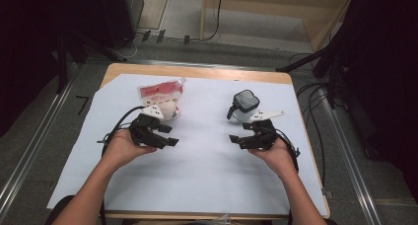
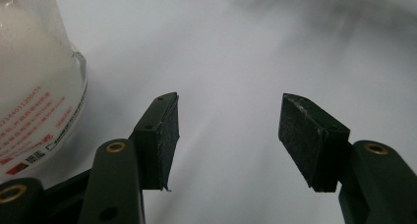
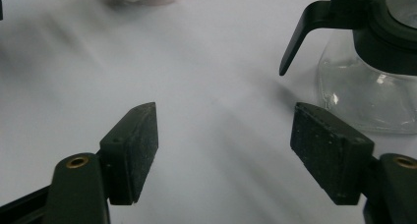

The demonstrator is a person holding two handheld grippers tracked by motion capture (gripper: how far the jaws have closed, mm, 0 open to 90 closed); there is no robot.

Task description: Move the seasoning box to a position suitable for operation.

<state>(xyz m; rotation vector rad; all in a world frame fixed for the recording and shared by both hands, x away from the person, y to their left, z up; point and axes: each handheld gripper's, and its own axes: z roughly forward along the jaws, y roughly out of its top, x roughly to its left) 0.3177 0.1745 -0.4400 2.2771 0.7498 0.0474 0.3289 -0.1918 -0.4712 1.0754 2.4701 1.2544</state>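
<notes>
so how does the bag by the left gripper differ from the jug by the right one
The soft clear plastic bag of white powder with red print is crumpled at its top, while the rigid clear glass jug with a black lid and handle looks empty. The bag has no handle; the jug's handle sticks out sideways. Both stand upright on the white sheet, untouched, each just beyond a gripper.

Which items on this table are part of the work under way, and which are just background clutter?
In use:
- white-filled plastic pouch with red print, beside the left gripper
- clear glass jug with black lid and handle, beside the right gripper

Lying about:
- white paper sheet covering the table
- black cables off the table's edge
</notes>
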